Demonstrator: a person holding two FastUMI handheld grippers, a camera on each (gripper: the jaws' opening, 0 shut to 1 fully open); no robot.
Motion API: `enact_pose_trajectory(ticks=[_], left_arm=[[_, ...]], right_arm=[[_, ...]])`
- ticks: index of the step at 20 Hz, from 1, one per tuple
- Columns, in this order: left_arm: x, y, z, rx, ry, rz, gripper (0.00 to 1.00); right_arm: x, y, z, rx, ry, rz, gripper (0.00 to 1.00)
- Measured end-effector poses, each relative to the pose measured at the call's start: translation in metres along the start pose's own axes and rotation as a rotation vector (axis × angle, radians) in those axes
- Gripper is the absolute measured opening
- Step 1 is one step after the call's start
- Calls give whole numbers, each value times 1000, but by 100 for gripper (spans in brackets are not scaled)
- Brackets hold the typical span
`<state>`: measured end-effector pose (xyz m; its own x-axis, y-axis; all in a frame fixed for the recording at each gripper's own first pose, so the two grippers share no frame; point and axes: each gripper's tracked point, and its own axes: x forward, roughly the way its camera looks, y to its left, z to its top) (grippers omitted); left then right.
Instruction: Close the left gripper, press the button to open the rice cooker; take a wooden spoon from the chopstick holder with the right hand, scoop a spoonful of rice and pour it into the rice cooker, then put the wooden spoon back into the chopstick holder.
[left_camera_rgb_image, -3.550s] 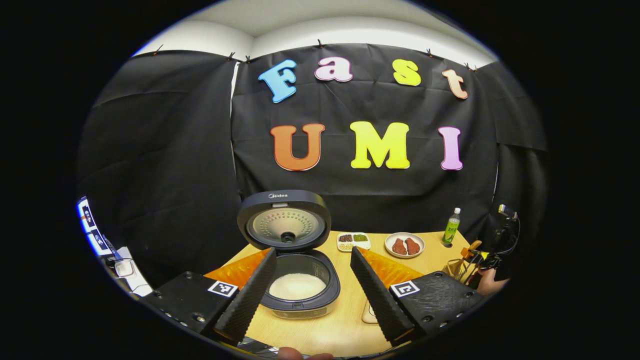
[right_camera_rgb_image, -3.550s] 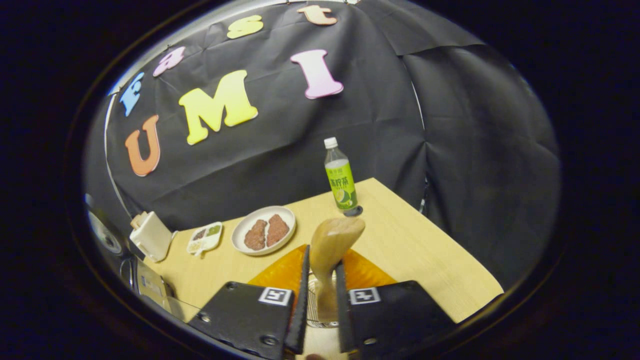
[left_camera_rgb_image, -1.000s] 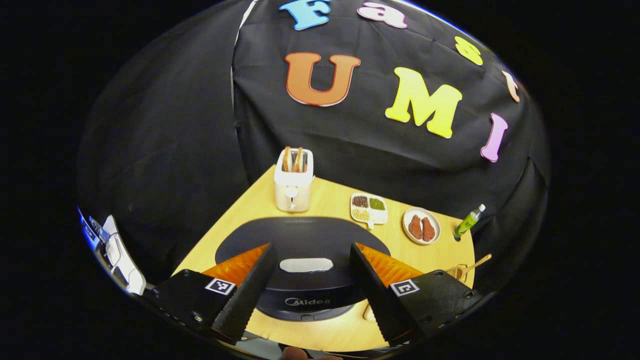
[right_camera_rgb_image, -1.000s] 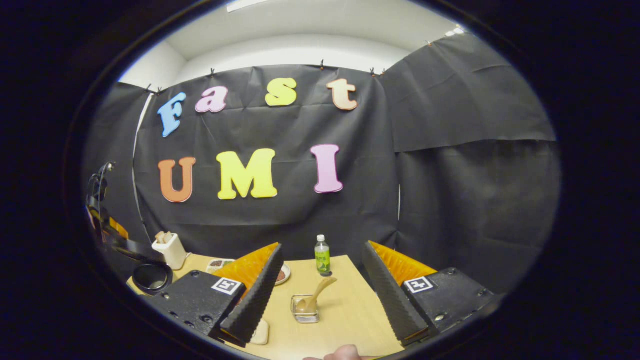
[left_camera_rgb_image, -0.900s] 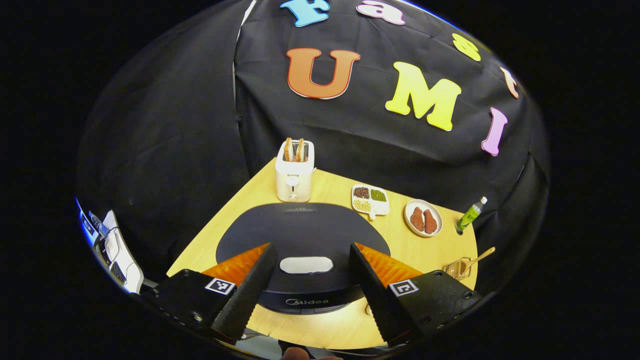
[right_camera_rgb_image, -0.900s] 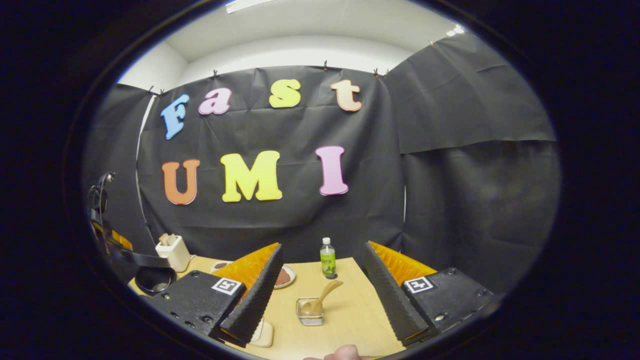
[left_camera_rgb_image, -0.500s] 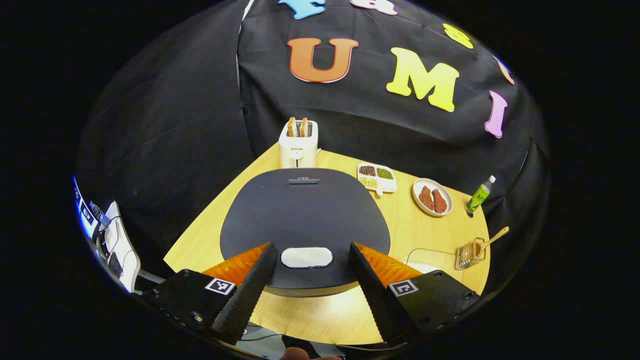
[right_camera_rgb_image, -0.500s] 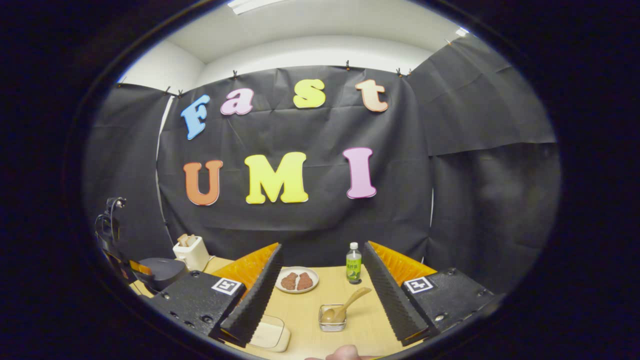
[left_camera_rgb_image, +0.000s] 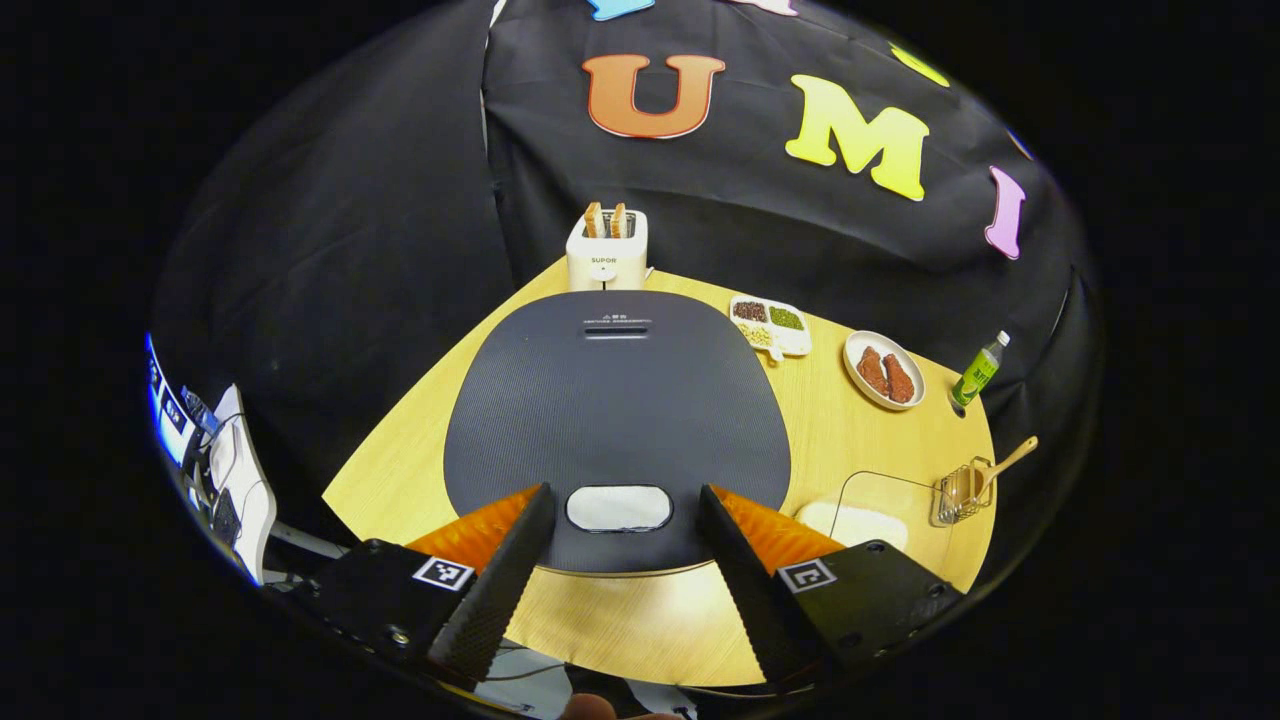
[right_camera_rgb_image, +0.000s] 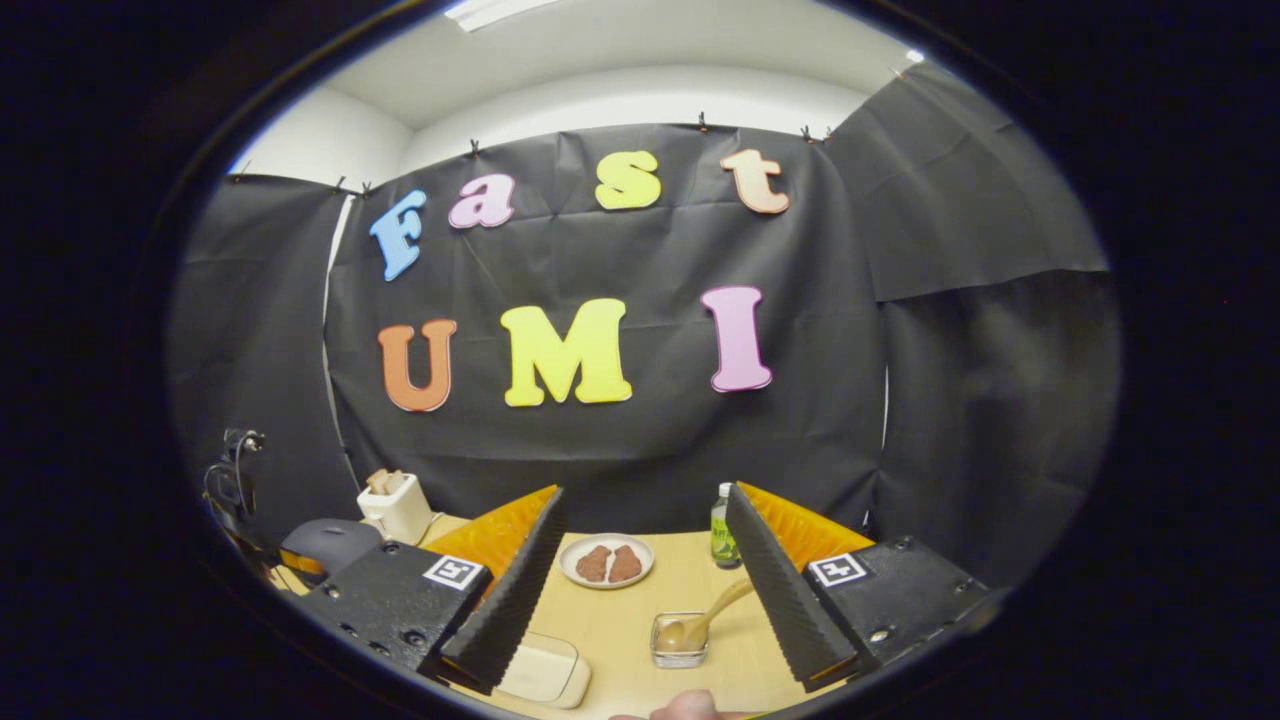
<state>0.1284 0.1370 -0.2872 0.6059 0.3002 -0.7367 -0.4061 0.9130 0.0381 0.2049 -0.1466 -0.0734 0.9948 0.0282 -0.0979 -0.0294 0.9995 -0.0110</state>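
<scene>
**Cooker lid down, spoon parked in the holder**

Left gripper view: the left hand-held gripper (left_camera_rgb_image: 620, 570) hangs above the front edge of the rice cooker (left_camera_rgb_image: 617, 420), fingers spread wide apart and holding nothing. The cooker's dark lid is shut, and its pale oval button (left_camera_rgb_image: 619, 508) sits right between the two fingers. Behind the cooker there's a toaster (left_camera_rgb_image: 607, 255) with bread in the slots, then a sectioned dish (left_camera_rgb_image: 769, 325), a plate (left_camera_rgb_image: 884, 370) with two brown pieces and a green bottle (left_camera_rgb_image: 978, 370) along the back of the counter (left_camera_rgb_image: 840, 440). Off to the right, the wire holder (left_camera_rgb_image: 960, 492) has the wooden spoon (left_camera_rgb_image: 1005, 467) leaning out of it — a clear rice box (left_camera_rgb_image: 868, 510) sits just beside it.

Right gripper view: the right hand-held gripper (right_camera_rgb_image: 645, 585) is also wide apart and empty, raised over the counter (right_camera_rgb_image: 620, 620). The holder (right_camera_rgb_image: 680, 640) with the spoon (right_camera_rgb_image: 705, 617) sits between its fingers, farther off. The cooker (right_camera_rgb_image: 330, 545) is at far left, lid closed.
</scene>
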Motion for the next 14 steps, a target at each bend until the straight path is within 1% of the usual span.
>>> enact_pose_trajectory(ticks=[3, 4, 5, 6, 7, 8, 11, 14], left_arm=[[2, -2, 0, -1, -23, 2, 96], [4, -3, -9, -7, 1, 2, 96], [2, -2, -7, -13, -26, 6, 96], [7, -2, -8, -18, -21, 12, 98], [7, -1, -5, -24, -42, 20, 96], [6, -1, -5, -28, -42, 29, 97], [6, -1, 0, -23, -97, 47, 96], [-4, -5, 6, -11, -167, 45, 94]], right_arm=[[6, 0, -4, 7, 2, 12, 100], [8, 1, -7, 15, 3, 18, 100], [11, 4, -9, 21, -2, 32, 100], [14, 8, -10, 23, -6, 44, 100], [19, 13, -13, 22, -4, 57, 99], [24, 21, -17, 24, 4, 83, 100], [36, 41, -19, 29, 10, 137, 99], [35, 59, -13, 27, -4, 179, 100]])
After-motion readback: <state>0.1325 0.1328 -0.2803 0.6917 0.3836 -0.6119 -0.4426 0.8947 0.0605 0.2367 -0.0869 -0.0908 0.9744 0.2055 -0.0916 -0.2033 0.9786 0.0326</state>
